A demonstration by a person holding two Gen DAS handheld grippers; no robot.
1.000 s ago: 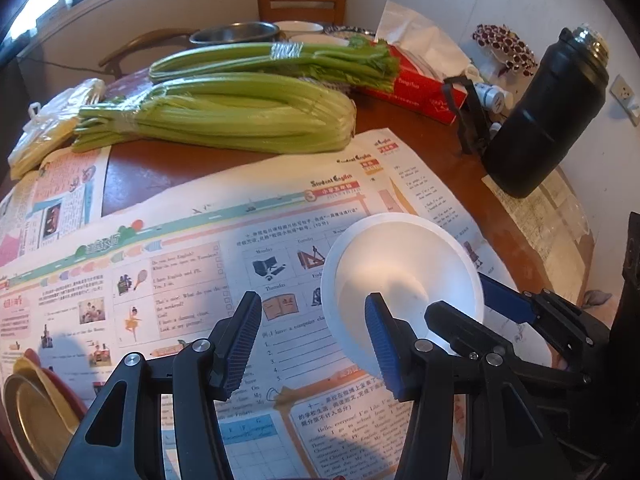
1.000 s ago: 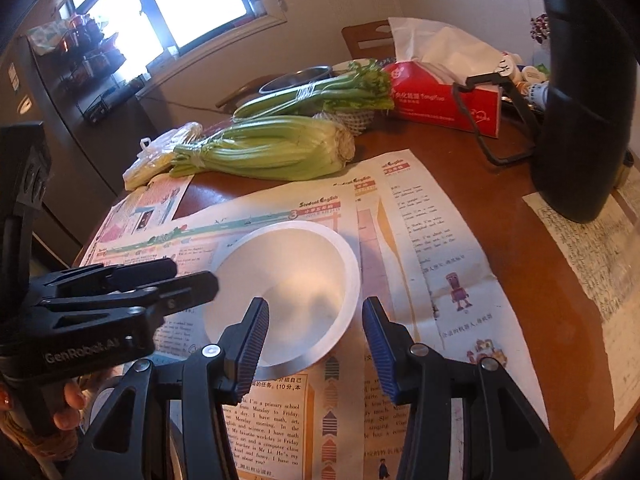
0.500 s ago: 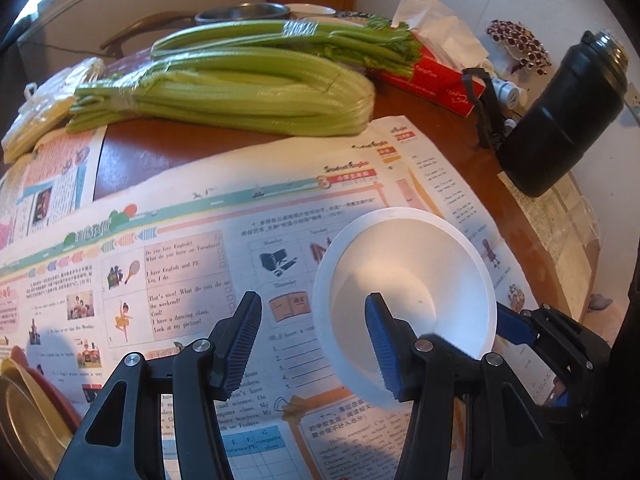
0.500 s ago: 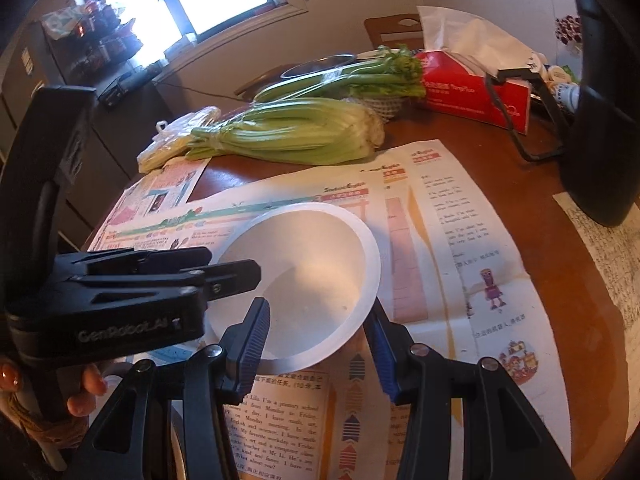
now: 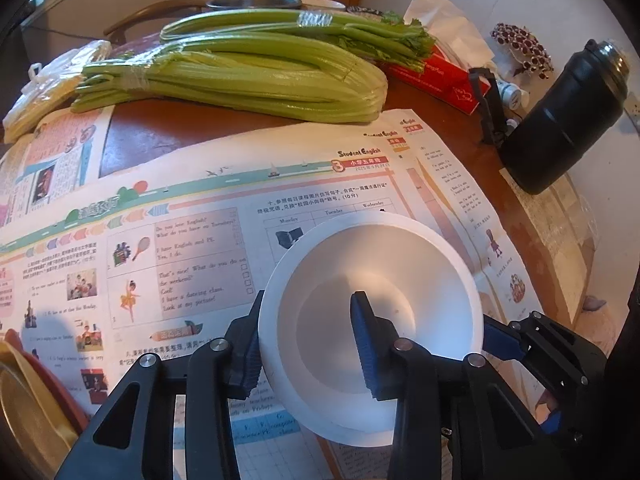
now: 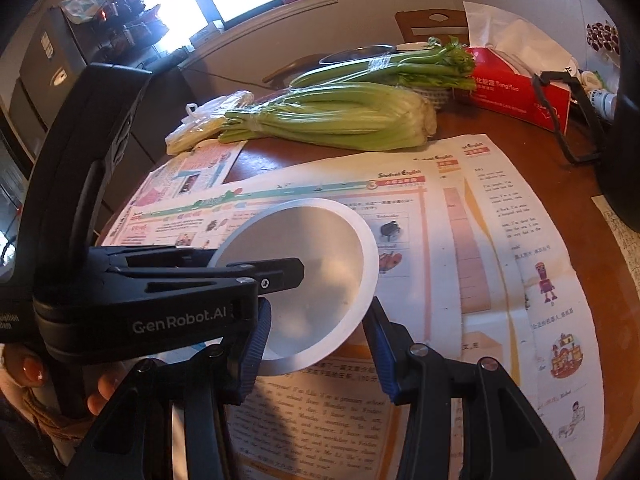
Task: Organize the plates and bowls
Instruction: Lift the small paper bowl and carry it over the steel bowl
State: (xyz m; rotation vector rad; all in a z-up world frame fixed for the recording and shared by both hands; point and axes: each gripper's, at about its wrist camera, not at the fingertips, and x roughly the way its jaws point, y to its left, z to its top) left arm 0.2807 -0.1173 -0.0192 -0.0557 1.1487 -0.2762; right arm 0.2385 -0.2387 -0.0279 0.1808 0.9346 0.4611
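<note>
Starting at the left of the left wrist view: a stack of gold and red plates [image 5: 28, 408] is seen at the frame edge, lying on the printed newspaper sheet [image 5: 192, 240] that covers the round brown wooden table [image 5: 160, 128]. The left gripper [image 5: 308, 344] is closed on the shallow white plastic bowl [image 5: 376, 280]; one blue-padded finger sits outside the wall, the other inside, so the rim is pinched. The bowl is held tilted above the newspaper (lifted clear of it, as far as can be told). Behind it, two bundles of green celery [image 5: 248, 72] are laid across the table. Further right, a red tissue box [image 5: 440, 76] and a black insulated bottle [image 5: 568, 116] are seen.

In the right wrist view, the right gripper [image 6: 316, 348] is spread wide, with the bowl [image 6: 320, 280] between its fingers. Whether either pad touches the bowl cannot be told.
</note>
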